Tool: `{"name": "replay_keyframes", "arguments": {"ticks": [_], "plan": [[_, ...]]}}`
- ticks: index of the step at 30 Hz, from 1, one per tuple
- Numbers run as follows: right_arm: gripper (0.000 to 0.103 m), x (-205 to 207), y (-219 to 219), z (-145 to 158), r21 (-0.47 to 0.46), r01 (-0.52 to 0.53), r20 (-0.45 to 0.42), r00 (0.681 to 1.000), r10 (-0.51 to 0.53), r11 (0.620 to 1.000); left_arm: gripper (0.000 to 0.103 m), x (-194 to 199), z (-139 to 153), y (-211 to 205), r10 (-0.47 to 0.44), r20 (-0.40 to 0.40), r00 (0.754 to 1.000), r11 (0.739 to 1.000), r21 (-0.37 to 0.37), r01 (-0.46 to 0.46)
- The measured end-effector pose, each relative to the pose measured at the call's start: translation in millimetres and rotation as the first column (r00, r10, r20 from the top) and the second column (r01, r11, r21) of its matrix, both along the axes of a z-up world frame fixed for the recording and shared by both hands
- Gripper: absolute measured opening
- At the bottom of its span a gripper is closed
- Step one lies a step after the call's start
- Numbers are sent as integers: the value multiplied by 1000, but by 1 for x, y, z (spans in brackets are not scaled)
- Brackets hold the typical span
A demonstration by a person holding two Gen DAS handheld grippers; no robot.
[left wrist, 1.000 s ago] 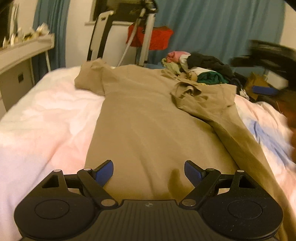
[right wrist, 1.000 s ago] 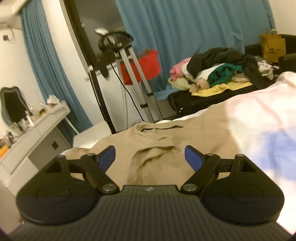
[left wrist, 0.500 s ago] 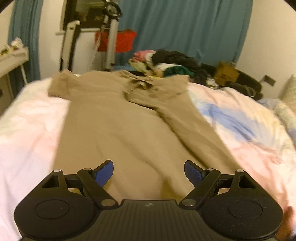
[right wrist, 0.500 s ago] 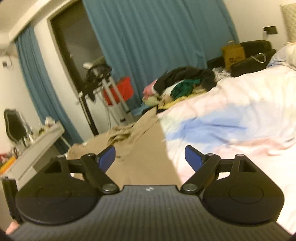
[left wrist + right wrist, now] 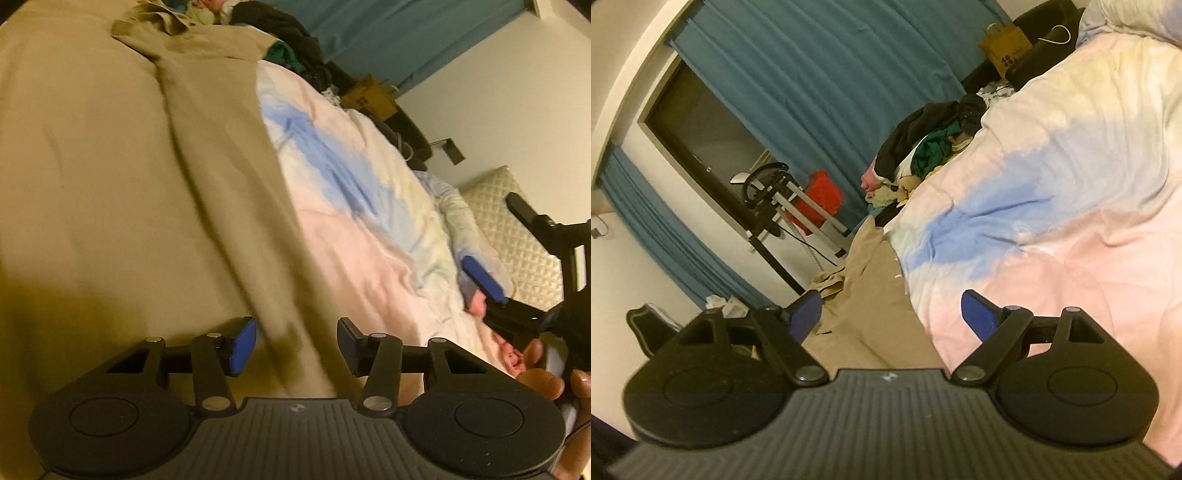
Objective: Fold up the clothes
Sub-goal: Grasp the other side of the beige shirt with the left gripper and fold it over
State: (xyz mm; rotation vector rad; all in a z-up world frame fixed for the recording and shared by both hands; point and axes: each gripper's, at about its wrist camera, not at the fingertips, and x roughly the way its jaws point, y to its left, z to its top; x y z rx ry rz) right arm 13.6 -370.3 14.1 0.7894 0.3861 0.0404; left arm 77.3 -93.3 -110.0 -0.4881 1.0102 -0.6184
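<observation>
A tan garment (image 5: pixel 110 184) lies spread flat on the bed, its long right side edge running down toward my left gripper (image 5: pixel 295 345). That gripper is open and hovers just above this edge near the hem, holding nothing. In the right wrist view the same garment (image 5: pixel 875 317) shows as a narrow strip below my right gripper (image 5: pixel 892 314), which is open and empty over the boundary between cloth and duvet. A hand (image 5: pixel 535 365) holds the right tool at the left view's far right, one blue pad (image 5: pixel 484 280) showing.
A pastel pink, blue and yellow duvet (image 5: pixel 1071 166) covers the bed. A pile of mixed clothes (image 5: pixel 931 147) sits past the bed's far end, by blue curtains (image 5: pixel 812 74). A metal stand with a red item (image 5: pixel 822 195) and a paper bag (image 5: pixel 1008 48) lie beyond.
Both views have tilted and shifted toward the garment's right edge. The right gripper has come down closer to the bed and now shows in the left view. Both grippers stay open.
</observation>
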Motion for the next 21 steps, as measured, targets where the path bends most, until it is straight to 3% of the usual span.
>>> {"name": "replay_keyframes", "arguments": {"ticks": [7, 14, 16, 19, 20, 21], "plan": [[85, -8, -16, 1, -39, 59, 11, 998, -59, 997, 58, -2, -3, -37, -33, -47, 998, 999, -30, 32], [85, -10, -31, -1, -104, 130, 10, 991, -130, 986, 62, 7, -14, -83, -5, -112, 994, 990, 138, 20], [85, -9, -34, -4, -103, 141, 0, 990, -141, 985, 52, 10, -14, -86, 20, -125, 992, 984, 179, 3], [85, -6, -38, -8, -95, 137, -16, 990, -140, 986, 25, 10, -9, -84, 30, -121, 992, 973, 231, -1], [85, -5, -38, -9, -94, 136, -19, 990, -139, 986, 10, 10, -7, -82, 28, -118, 993, 972, 236, 1], [85, -4, -38, -10, -93, 135, -22, 990, -138, 986, 5, 9, -4, -78, 26, -120, 992, 974, 225, 2]]}}
